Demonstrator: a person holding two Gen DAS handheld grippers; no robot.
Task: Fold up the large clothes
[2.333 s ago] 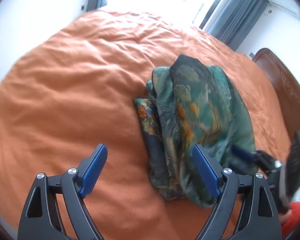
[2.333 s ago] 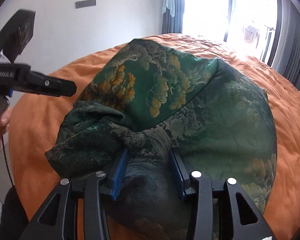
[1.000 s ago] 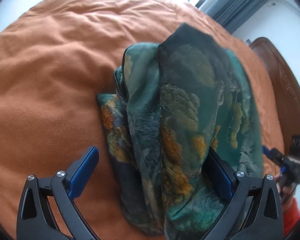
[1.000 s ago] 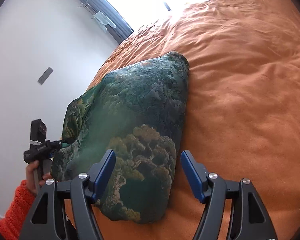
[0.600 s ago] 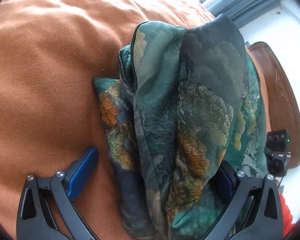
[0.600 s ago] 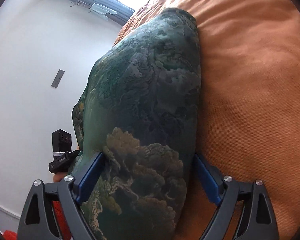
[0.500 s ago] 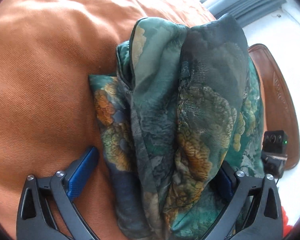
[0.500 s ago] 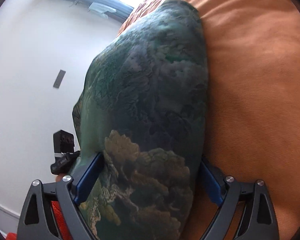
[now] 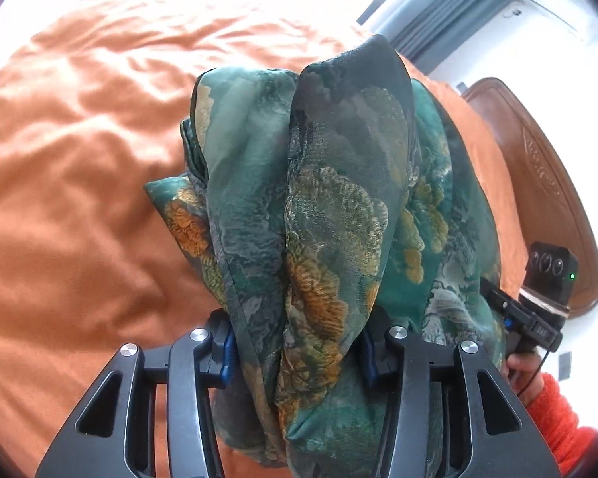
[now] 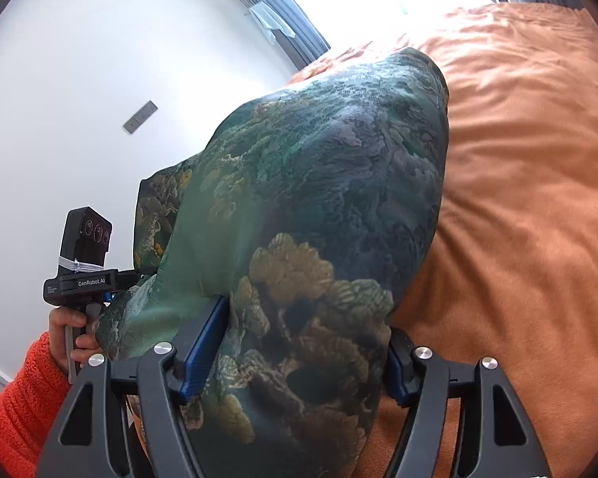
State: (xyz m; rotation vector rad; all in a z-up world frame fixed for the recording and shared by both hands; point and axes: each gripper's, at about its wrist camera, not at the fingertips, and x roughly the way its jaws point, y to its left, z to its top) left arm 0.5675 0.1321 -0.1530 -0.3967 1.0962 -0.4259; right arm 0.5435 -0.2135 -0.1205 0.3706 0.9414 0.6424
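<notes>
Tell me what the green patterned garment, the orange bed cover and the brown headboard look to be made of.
Green patterned garment: thin, silky woven cloth, perhaps satin or brocade; faint sheen, soft drape.
Orange bed cover: matte woven fabric, likely cotton; soft wrinkles, no shine.
Brown headboard: looks like polished wood; glossy, carved surface.

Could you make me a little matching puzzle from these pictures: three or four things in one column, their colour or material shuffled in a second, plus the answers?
Things:
1. bedspread
2. garment
3. sleeve
4. headboard

Descriptions:
A. bright red, fuzzy knit
B. dark brown wood
C. plain orange cloth
D. green with golden patterns

Pairs: 1-C, 2-D, 3-A, 4-B
</notes>
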